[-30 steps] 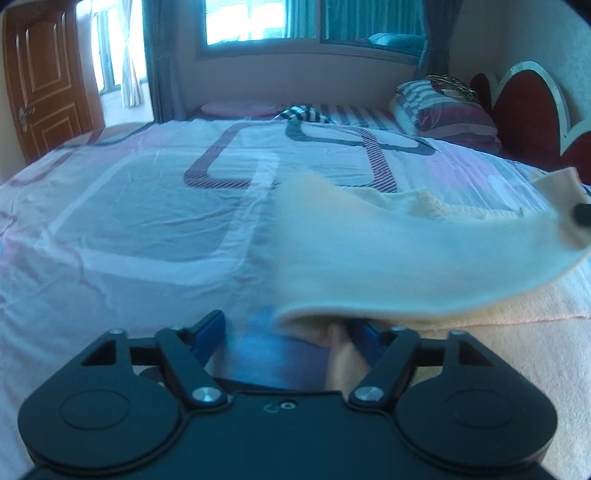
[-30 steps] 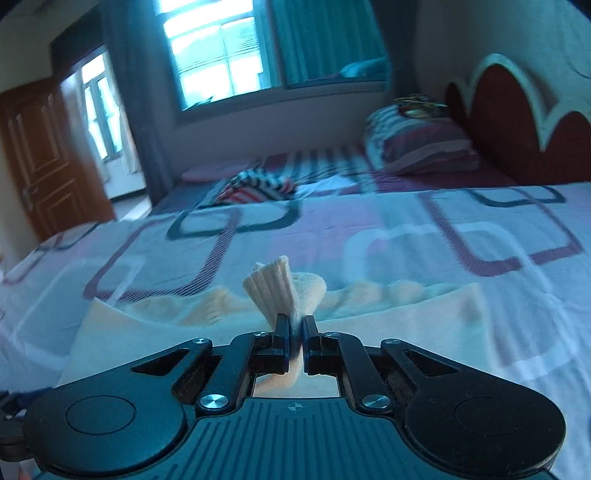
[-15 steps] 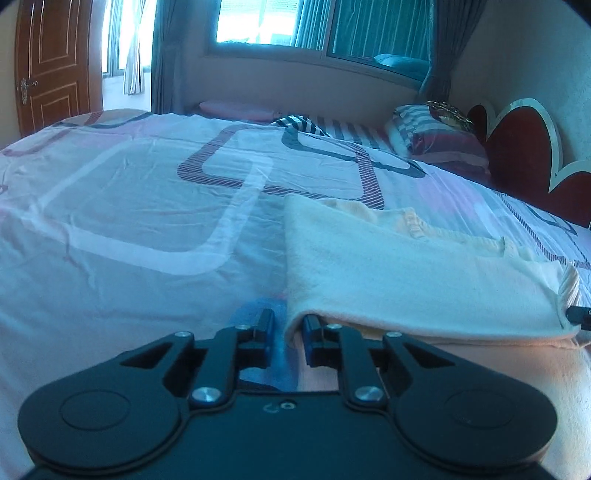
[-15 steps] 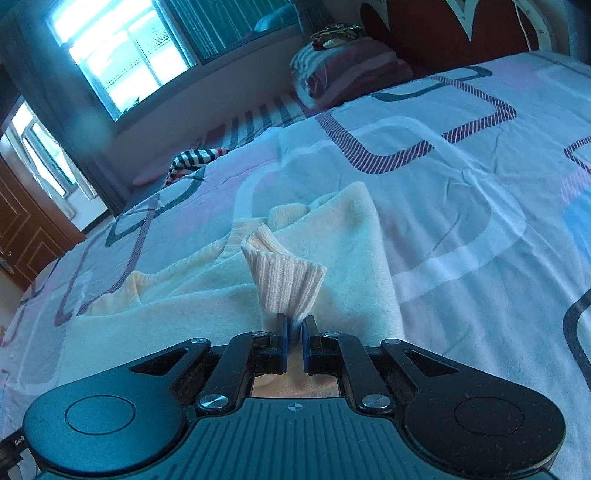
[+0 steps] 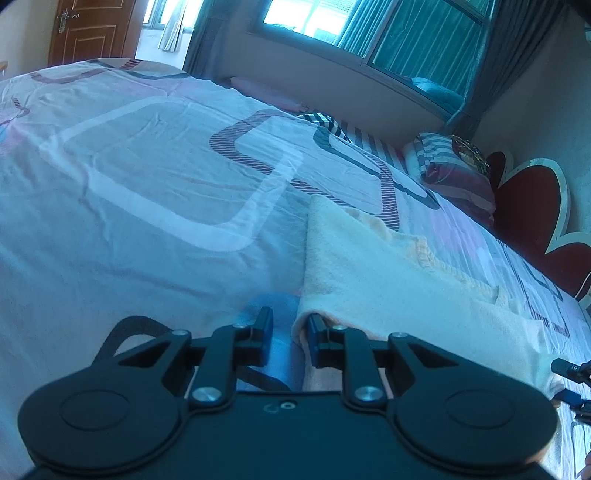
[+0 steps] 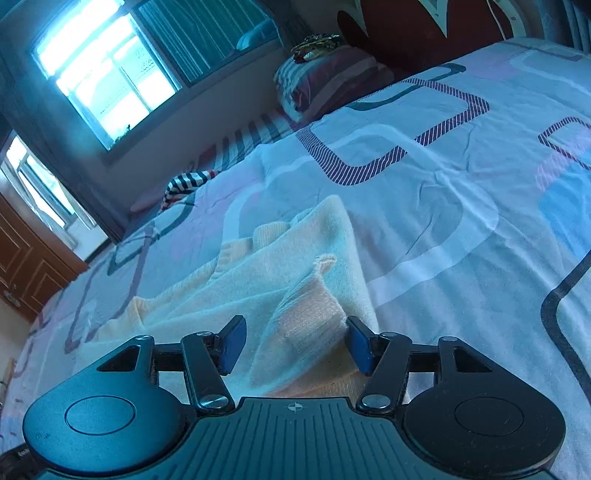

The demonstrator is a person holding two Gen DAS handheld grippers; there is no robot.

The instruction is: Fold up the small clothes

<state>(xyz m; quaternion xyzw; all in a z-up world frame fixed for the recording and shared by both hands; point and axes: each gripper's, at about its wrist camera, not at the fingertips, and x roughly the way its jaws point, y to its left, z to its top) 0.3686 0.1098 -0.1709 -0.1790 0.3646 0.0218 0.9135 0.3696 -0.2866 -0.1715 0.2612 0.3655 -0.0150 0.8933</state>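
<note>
Both fingers of the right gripper (image 6: 293, 343) stand wide apart, with a ribbed cuff of the cream sweater (image 6: 258, 284) lying loose between them, gripped by neither. Those of the left gripper (image 5: 290, 338) are parted by a narrow gap; the sweater's (image 5: 399, 291) folded edge lies against the right-hand finger, and whether any cloth is pinched there is hard to tell, though it looks free.

Spread flat on the bed sheet (image 5: 147, 192), the sweater reaches from the left gripper toward 2 o'clock, its ribbed hem rumpled along the far side. In the right wrist view it runs from 12 round to 9 o'clock.

White with rounded rectangles in pale, dark and striped bands, the sheet is lightly creased. At 1 o'clock in the left wrist view sits a striped pillow (image 5: 454, 173), beside a red scalloped headboard (image 5: 528, 214) at 3 o'clock. A striped garment (image 5: 325, 123) lies at 12. A window (image 5: 369, 33) with teal curtains fills the far wall, and a brown panelled door (image 5: 92, 33) stands at 11 o'clock.
</note>
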